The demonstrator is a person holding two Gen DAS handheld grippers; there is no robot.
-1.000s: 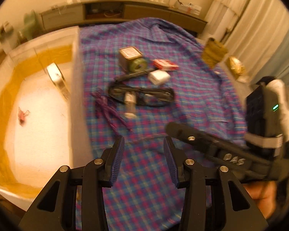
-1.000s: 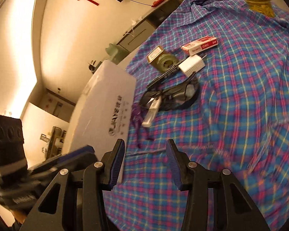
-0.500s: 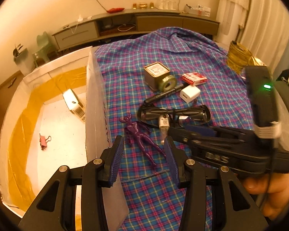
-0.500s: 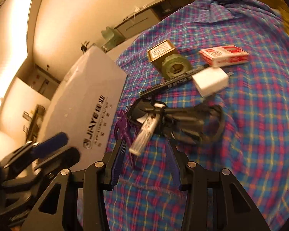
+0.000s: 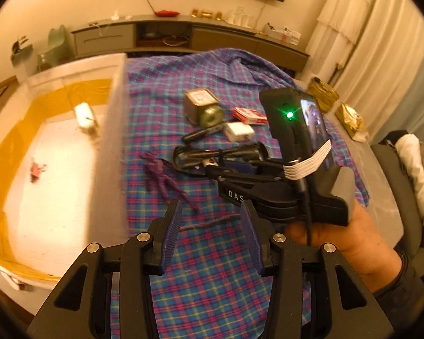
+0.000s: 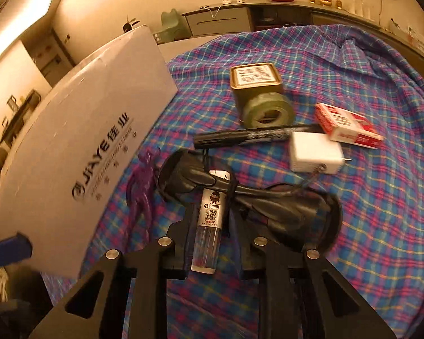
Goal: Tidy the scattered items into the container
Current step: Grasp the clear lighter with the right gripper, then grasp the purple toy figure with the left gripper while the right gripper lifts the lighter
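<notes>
Right gripper (image 6: 209, 226) is closing its jaws around the small clear bottle (image 6: 209, 220) with a printed label; the pads are sitting against its sides, so I judge it is gripping the bottle, which is still lying on the plaid cloth (image 6: 381, 212) across the black glasses (image 6: 268, 200). Left gripper (image 5: 212, 237) is hanging released and empty over the cloth, just beside the white box (image 5: 110, 147).

Progress looks early: 2 items, a white block (image 5: 84, 115) and a pink clip (image 5: 36, 168), are lying inside the box. Outside the box, 8 things are waiting: the bottle, the glasses, a purple figure (image 6: 142, 186) nearest the box wall, a black marker (image 6: 254, 135), a white charger (image 6: 313, 152), a red packet (image 6: 347, 127), a green tape roll (image 6: 265, 110) and a square tin (image 6: 254, 77) furthest from the box.

Clearing the box's tall near wall will probably need a lift, and the glasses frame may drag along. Open cloth lies on the side of the clutter away from the box.
</notes>
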